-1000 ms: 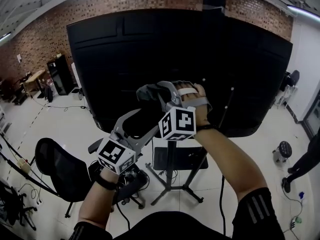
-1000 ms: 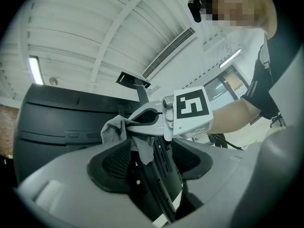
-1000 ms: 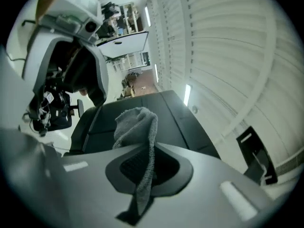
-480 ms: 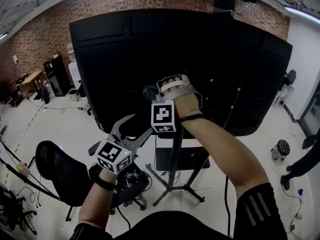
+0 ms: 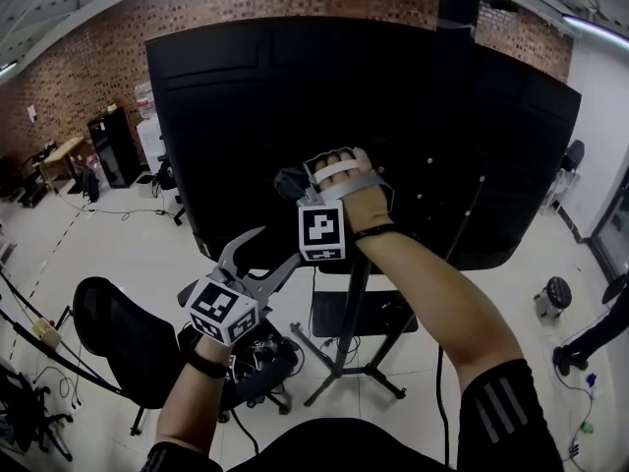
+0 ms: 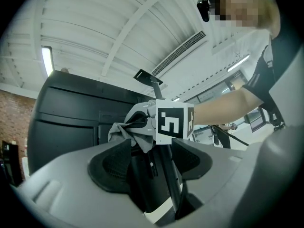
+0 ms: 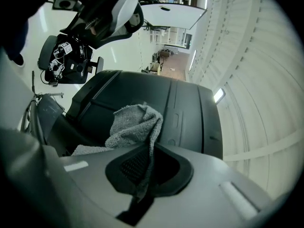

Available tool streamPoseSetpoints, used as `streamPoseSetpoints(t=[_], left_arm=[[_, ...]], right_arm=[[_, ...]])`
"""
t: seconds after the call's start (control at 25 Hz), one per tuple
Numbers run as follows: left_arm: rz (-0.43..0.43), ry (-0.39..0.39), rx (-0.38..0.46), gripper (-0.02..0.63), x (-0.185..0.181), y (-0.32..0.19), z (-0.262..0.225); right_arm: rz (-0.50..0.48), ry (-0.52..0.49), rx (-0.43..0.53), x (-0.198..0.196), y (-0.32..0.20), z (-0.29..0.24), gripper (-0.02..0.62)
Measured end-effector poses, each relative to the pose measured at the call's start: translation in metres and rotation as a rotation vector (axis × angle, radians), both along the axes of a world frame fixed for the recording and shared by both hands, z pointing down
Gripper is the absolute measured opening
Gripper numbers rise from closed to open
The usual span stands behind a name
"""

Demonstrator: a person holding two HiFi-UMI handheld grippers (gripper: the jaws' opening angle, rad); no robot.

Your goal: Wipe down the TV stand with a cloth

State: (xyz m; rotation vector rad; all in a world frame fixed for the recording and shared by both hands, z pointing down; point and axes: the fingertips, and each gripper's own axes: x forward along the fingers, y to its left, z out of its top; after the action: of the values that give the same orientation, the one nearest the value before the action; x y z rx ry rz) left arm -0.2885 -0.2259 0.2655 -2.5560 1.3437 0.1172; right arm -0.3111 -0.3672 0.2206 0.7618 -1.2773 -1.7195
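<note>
Head view. Holds the right gripper [image 5: 303, 187] raised against the back of the black TV panel [image 5: 413, 96], close to the panel's lower edge and just above the top of the TV stand's post [image 5: 346, 303]. Pinches a grey cloth [image 5: 288, 180] there, bunched up against the panel. Holds the left gripper [image 5: 260, 254] lower and further left, under the panel's bottom edge, near the post but apart from it, jaws spread. Takes in the stand's legs [image 5: 344, 382] splayed on the pale floor [image 5: 118, 254], with a black office chair [image 5: 123, 342] beside them on the left.

Left gripper view. Looks upward past two dark pads [image 6: 111, 163] set wide apart, with nothing clamped between them. Frames the stand's black post in the gap, farther off and not touched. Catches the right gripper's marker cube [image 6: 173, 122] above the gap, with the cloth bulging out to the cube's left against the panel's back.

Right gripper view. Finds the jaws shut tight on a hanging fold of the cloth. Shows the rest of the cloth heaped above the pads, lying against the dark back of the panel near its ribbed middle section.
</note>
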Motion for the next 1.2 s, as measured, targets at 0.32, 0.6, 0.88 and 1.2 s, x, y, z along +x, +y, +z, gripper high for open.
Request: streamPoseSetpoints(t=[0.32, 0.6, 0.88, 1.2], left_arm=[[-0.056, 0.013, 0.001, 0.285, -0.032, 0.005, 0.002], [-0.115, 0.009, -0.01, 0.286, -0.054, 0.012, 0.004], [-0.126, 0.016, 0.011, 0.285, -0.05, 0.023, -0.009], [-0.022, -0.012, 0.087, 0.287, 0.014, 0.022, -0.038]], right_arm=[[-0.09, -0.021, -0.005, -0.05, 0.012, 0.001, 0.009], [-0.132, -0.043, -0.042, -0.077, 0.016, 0.005, 0.009], [-0.289, -0.344, -0.317, -0.067, 0.046, -0.008, 0.009], [-0.398, -0.673, -0.495, 0.035, 0.079, -0.041, 0.009]])
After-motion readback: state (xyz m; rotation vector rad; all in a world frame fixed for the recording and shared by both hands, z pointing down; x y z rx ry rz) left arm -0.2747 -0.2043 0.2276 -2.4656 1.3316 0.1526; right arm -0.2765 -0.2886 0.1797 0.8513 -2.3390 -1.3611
